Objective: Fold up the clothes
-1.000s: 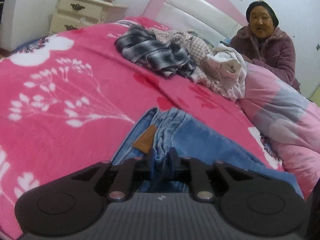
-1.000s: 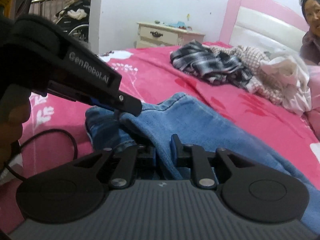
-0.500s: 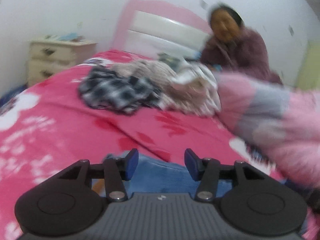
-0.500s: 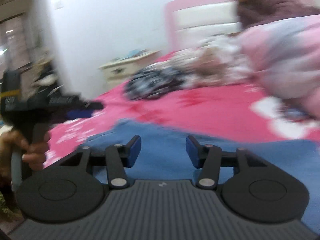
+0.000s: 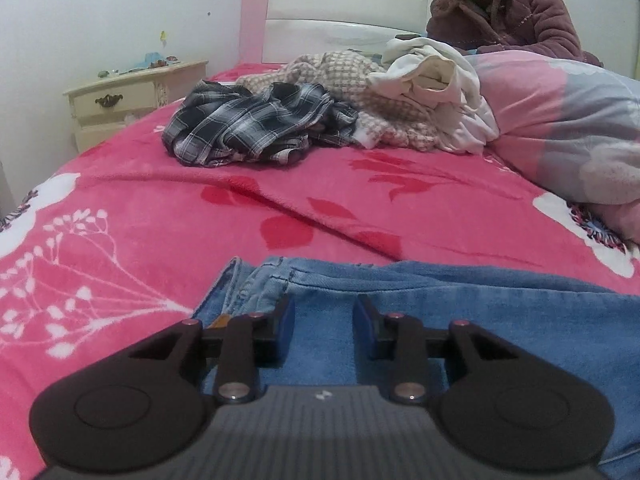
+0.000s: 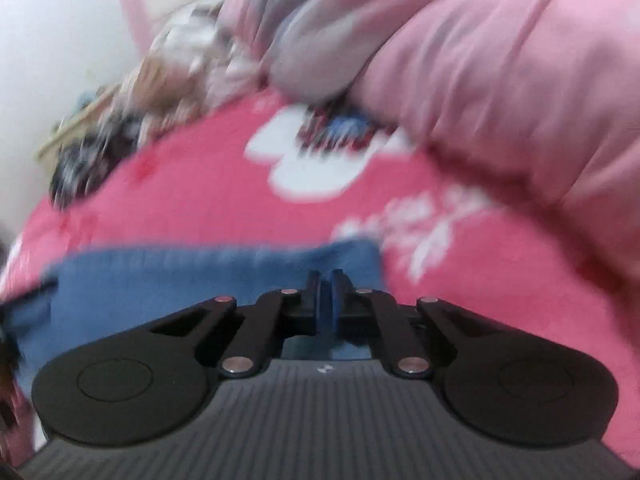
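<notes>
One pair of blue jeans [image 5: 460, 320] lies flat across the near end of the bed [image 5: 180, 216], on a pink blanket with white flowers. Over the jeans by the waistband hangs the left gripper [image 5: 324, 320]; its jaws are apart and closing, with nothing pinched between them. At the other end of the jeans is the right gripper [image 6: 326, 300]. Its jaws are closing and nearly meet, but that picture is too blurry to tell if they pinch cloth. Farther up the bed sit a checked shirt [image 5: 256, 128], a knit top [image 5: 352, 80] and a white top [image 5: 436, 80]. Beside them lies a pink quilt [image 5: 560, 120], with a person [image 5: 508, 8] behind. By the bed stands a nightstand [image 5: 128, 100].
</notes>
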`<state>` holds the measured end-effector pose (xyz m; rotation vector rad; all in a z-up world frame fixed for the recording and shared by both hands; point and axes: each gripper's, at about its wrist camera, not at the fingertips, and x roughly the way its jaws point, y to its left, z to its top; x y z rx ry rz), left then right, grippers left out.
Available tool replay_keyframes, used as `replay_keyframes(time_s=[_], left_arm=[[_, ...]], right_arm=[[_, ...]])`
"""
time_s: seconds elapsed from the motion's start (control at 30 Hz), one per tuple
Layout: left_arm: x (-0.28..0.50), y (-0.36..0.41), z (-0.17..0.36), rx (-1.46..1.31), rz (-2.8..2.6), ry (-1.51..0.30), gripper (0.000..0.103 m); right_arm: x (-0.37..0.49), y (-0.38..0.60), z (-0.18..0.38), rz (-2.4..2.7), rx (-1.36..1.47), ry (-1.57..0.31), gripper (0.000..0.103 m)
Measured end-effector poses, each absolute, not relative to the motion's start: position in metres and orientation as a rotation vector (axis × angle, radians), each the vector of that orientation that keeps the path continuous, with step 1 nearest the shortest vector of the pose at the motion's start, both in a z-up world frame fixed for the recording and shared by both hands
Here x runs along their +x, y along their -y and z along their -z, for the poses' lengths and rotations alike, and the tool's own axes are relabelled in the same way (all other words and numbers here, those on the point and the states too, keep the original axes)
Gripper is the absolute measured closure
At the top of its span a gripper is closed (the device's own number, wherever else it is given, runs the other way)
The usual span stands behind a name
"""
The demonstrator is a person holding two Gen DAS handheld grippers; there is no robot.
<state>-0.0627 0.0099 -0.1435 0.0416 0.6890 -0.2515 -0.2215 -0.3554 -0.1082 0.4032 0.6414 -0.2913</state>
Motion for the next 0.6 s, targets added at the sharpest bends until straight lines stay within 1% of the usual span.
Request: replay_keyframes(time_s=[0.1,0.17,0.2,0.23,0.27,0.3,0.33,0.37,0.4,0.43,0.53,0.6], left_arm=[[-0.062,-0.009,0.147,0.052,0.254,-0.676,0.068],[-0.061,-0.010,0.147,0.047,0.258,-0.676,0.068],[-0.061,-0.010,0.147,0.045,0.259,-0.676,0.068],[-0.060,-0.010,0.147,0.042,0.261,-0.677,0.068],[-0.060,-0.010,0.147,0.043,0.261,-0.677,0.068],[-0.060,-0.010,0.147,0.044,0.261,-0.677,0.068],[-0.060,-0.011,0.147,0.041,0.262,-0.677,0.068],[-0.060,-0.012,0.147,0.039,0.263,-0.677,0.068],[-0.060,-0.012,0.148,0.037,0.266,-0.676,0.068],[-0.060,-0.013,0.148,0.036,0.269,-0.675,0.068],[-0.060,-0.013,0.148,0.034,0.273,-0.673,0.068],[-0.060,-0.014,0.148,0.033,0.277,-0.672,0.068]], right_arm=[[-0.227,0.356,0.097,0.175,0.460,-0.536,0.095],[-0.220,0.355,0.107,0.146,0.462,-0.570,0.095],[-0.212,0.357,0.117,0.165,0.445,-0.620,0.096],[-0.208,0.363,0.131,0.214,0.421,-0.682,0.098],[-0.207,0.371,0.143,0.230,0.429,-0.713,0.103],[-0.207,0.377,0.143,0.244,0.451,-0.712,0.103],[-0.206,0.382,0.141,0.262,0.473,-0.705,0.103],[-0.206,0.380,0.130,0.331,0.395,-0.693,0.098],[-0.209,0.374,0.119,0.379,0.294,-0.677,0.097],[-0.214,0.372,0.110,0.387,0.256,-0.661,0.097],[-0.232,0.363,0.090,0.275,0.314,-0.648,0.097],[-0.237,0.350,0.095,0.211,0.315,-0.706,0.099]])
